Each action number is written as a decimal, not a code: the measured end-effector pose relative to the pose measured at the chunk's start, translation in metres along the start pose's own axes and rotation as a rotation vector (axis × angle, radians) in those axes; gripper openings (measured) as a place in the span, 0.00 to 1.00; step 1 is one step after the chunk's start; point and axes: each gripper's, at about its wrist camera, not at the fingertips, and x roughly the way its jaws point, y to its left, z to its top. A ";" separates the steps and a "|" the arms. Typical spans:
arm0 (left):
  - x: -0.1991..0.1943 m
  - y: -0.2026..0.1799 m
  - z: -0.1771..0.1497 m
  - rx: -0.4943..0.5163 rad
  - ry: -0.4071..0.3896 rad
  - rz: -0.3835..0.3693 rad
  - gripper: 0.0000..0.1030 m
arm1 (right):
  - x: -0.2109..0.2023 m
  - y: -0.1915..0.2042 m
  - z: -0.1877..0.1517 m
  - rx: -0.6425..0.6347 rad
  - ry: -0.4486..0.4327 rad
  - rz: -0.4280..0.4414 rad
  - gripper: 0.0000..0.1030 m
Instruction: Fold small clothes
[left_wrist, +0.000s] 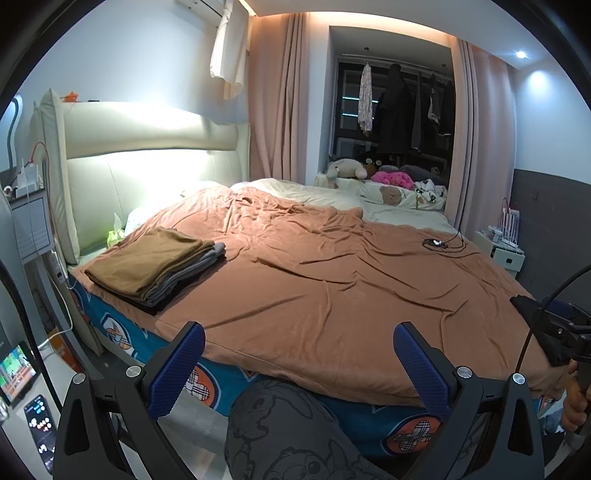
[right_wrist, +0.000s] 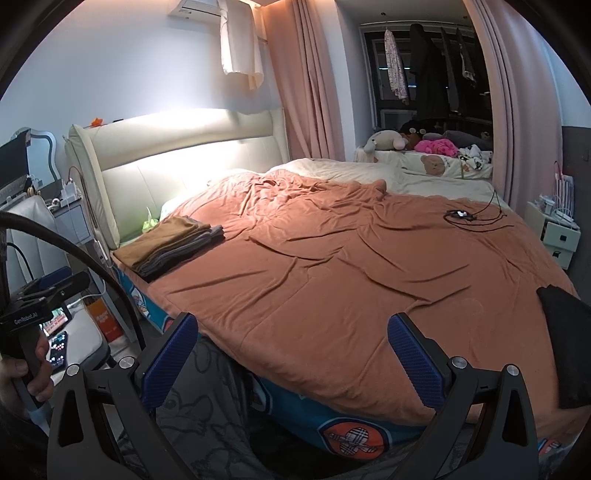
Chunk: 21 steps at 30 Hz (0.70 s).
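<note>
A stack of folded clothes (left_wrist: 155, 264), brown on top with grey and black beneath, rests on the near-left corner of the orange blanket (left_wrist: 314, 280). The same stack (right_wrist: 173, 245) shows in the right wrist view. A black garment (right_wrist: 565, 339) lies at the blanket's right edge, unfolded, partly cut off by the frame. My left gripper (left_wrist: 299, 365) hovers open over the bed's front edge with nothing between its blue pads. My right gripper (right_wrist: 291, 356) is open too, also holding nothing. Each gripper appears in the other's view, held by a hand.
A person's grey patterned trouser leg (left_wrist: 280, 432) stands against the bed's front. A small device with black cables (right_wrist: 461, 215) lies on the blanket's far right. Bedside tables flank the bed; a tablet (left_wrist: 16, 369) and phone sit low left. Plush toys (left_wrist: 347, 170) sit behind.
</note>
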 end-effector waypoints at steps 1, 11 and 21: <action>0.001 0.000 0.000 0.000 -0.001 0.001 0.99 | 0.001 0.000 0.001 0.000 0.001 0.001 1.00; 0.003 -0.001 -0.001 0.002 0.001 0.001 0.99 | 0.003 -0.003 0.002 0.000 0.006 -0.003 1.00; 0.004 0.000 -0.001 0.002 0.003 0.000 0.99 | 0.002 -0.010 0.002 0.008 0.007 0.000 1.00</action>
